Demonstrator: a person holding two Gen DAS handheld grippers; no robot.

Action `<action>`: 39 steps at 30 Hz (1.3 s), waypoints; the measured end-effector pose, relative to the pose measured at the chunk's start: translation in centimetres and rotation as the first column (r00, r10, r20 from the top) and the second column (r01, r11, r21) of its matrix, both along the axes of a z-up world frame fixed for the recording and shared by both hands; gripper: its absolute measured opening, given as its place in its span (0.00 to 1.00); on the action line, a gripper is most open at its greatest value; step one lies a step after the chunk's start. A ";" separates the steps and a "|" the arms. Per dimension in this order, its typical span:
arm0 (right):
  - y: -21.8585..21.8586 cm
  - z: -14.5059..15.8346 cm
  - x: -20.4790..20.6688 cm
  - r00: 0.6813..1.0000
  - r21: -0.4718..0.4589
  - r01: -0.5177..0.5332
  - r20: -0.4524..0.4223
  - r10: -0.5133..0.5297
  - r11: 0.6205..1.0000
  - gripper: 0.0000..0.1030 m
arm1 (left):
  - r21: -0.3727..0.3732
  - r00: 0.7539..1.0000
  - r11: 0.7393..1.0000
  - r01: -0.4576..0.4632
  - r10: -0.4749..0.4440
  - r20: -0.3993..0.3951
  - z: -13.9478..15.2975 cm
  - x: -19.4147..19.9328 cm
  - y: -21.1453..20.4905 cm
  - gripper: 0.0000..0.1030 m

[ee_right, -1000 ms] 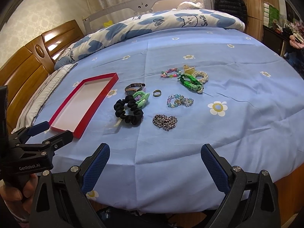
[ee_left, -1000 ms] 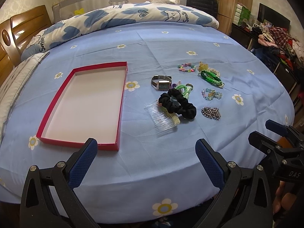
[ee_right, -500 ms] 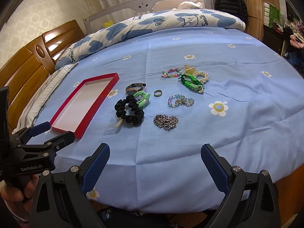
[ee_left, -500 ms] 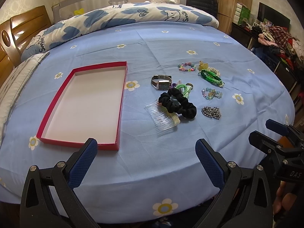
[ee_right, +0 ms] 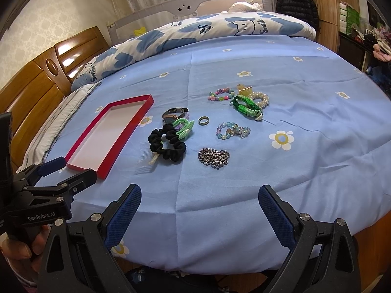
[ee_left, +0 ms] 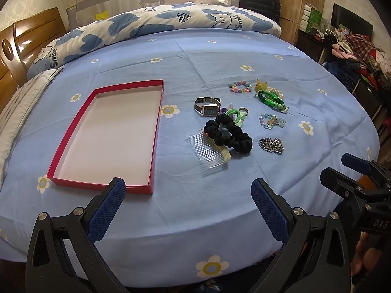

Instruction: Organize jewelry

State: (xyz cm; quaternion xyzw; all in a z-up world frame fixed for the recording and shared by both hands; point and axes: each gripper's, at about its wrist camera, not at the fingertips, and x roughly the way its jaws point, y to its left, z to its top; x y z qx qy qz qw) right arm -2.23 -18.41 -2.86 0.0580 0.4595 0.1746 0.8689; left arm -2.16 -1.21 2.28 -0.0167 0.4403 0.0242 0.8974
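An empty red tray lies on the blue bedsheet at the left. Right of it lies a cluster: a watch, a black scrunchie, a clear comb, green hair ties, a ring, a clear bead bracelet, a metal chain, a green braided bracelet, pearls and a coloured bead bracelet. My left gripper and right gripper are open and empty at the bed's near edge.
A cloud-print duvet lies along the bed's far side by a rail. A wooden headboard stands at the left. A cluttered dark cabinet stands at the right. Each gripper shows in the other's view: the right, the left.
Both grippers have edged slightly towards the bed. Nothing on the bed has moved.
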 end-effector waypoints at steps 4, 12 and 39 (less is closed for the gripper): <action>0.0 0.1 0.1 1.000 0.004 0.000 -0.001 0.000 1.000 0.95 | 0.000 1.000 1.000 0.001 -0.001 -0.006 0.0 0.2 -0.1 1.00; -0.1 -0.1 0.2 1.000 0.010 0.003 -0.012 -0.003 1.000 0.95 | -0.004 1.000 1.000 0.005 -0.005 -0.020 -0.4 0.5 -0.1 1.00; -2.1 -3.5 6.9 0.999 0.052 0.030 -0.044 -0.028 0.998 0.90 | -0.203 0.989 0.978 0.039 -0.067 -0.134 -3.9 9.0 0.9 0.84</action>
